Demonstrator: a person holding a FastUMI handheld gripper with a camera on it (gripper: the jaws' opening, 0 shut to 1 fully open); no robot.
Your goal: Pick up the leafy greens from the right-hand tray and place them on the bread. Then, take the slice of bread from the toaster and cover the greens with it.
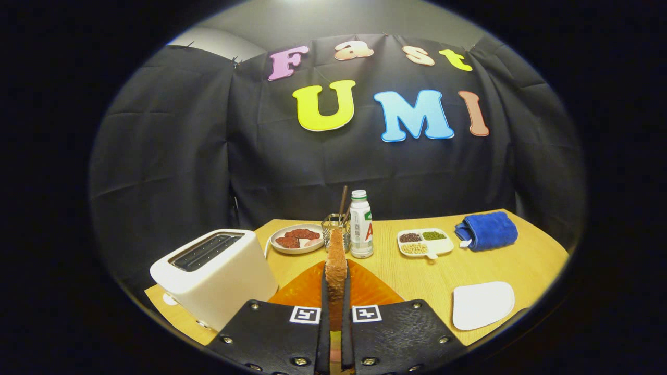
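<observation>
1. Wooden table (417,271), dark cloth wall behind; toaster (216,271) just left of the fingers, white tray (482,304) to the right.
2. Gripper (335,312) pinches bread slice (336,265) edge-on, upright, above orange plate (307,289).
3. Bread: light, stiffish, crumbly; hold near the edge w/ gentle squeeze.
4. Greens prob. hidden under the fingers; can't tell.

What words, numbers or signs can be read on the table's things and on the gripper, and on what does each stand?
bottle: printed label, too small and blurred to read.
gripper, shut on the slice of bread: two square coded marks, one on each finger; patterns, not words.
toaster, blue towel: no text visible.
Nothing here reads as a quotable word.
</observation>
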